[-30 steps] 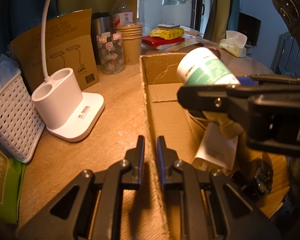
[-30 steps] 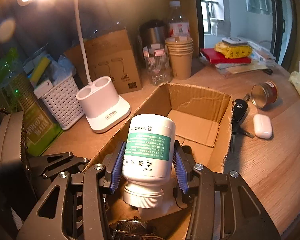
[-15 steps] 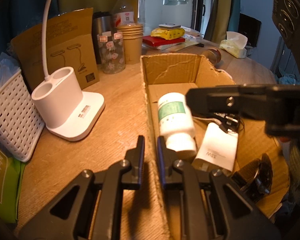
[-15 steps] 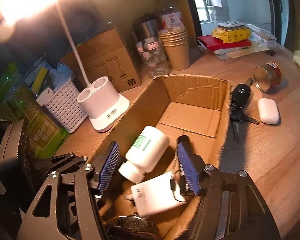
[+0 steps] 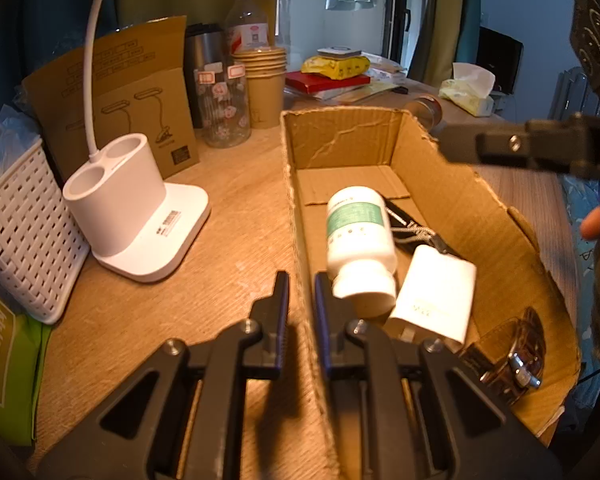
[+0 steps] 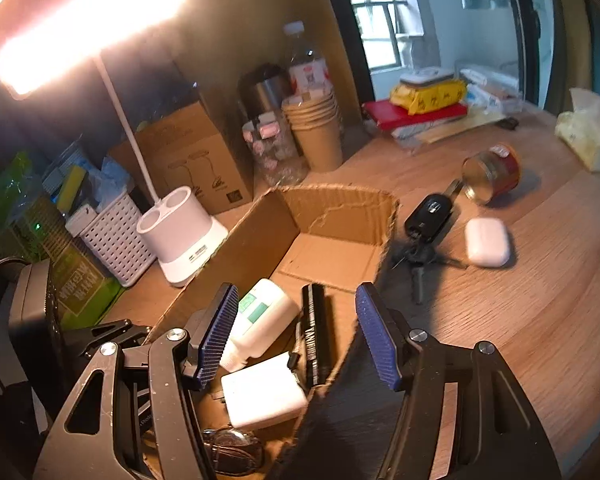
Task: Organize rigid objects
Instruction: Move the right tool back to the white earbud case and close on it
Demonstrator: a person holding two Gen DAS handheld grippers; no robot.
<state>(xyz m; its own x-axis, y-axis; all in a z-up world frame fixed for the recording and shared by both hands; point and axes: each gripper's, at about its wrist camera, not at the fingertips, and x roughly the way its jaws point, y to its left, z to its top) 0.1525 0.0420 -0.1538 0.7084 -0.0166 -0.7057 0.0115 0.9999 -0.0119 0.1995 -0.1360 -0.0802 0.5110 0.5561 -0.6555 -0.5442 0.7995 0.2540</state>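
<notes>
The white green-labelled pill bottle [image 6: 260, 316] is lying in the brown cardboard box [image 6: 340, 208]. The right gripper [image 6: 296, 336] is hanging half-open and empty above it, while the left gripper [image 5: 300, 304] is pinching the box's wall. The next pick is probably the white earbud case [image 6: 487, 241], right of centre.

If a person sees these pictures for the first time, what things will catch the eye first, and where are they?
First the bright lamp glowing at the upper left of the right wrist view. Next the open cardboard box in the middle of the desk, with a white bottle lying on its side inside, beside a white charger. To the box's right, a car key and a white earbud case lie on the wood.
</notes>
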